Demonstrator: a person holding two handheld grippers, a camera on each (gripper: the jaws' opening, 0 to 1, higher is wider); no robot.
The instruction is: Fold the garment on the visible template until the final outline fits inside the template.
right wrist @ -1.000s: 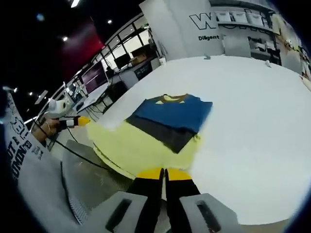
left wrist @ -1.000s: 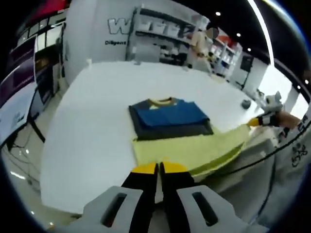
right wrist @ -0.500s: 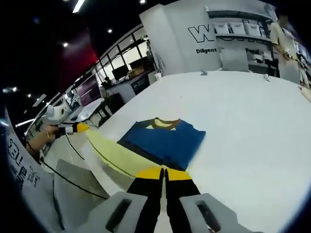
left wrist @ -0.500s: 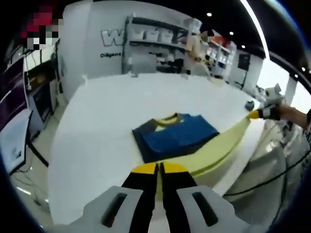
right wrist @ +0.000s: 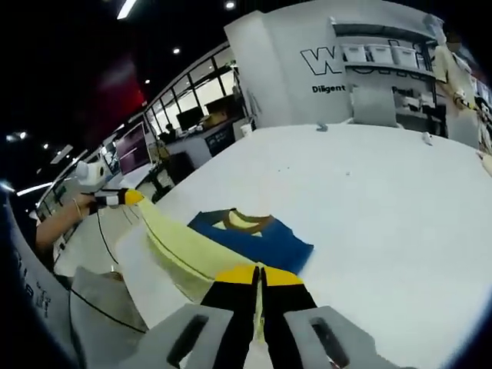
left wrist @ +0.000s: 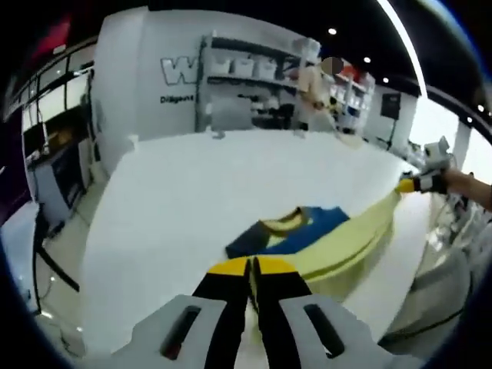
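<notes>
Stretching between both grippers, a soft pale-yellow fabric layer (left wrist: 350, 238) is held taut above the white table (left wrist: 192, 192). The left gripper (left wrist: 252, 267) and right gripper (right wrist: 260, 274) are each clamped on a corner of it. Beneath lies the folded blue garment (right wrist: 257, 234), flat, with a yellow collar. Shelving (left wrist: 254, 84) stands behind the table.

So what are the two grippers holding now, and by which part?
Both hold the yellow garment by its near edge: the left gripper at one end, the right gripper at the other, lifted over the blue shirt.
</notes>
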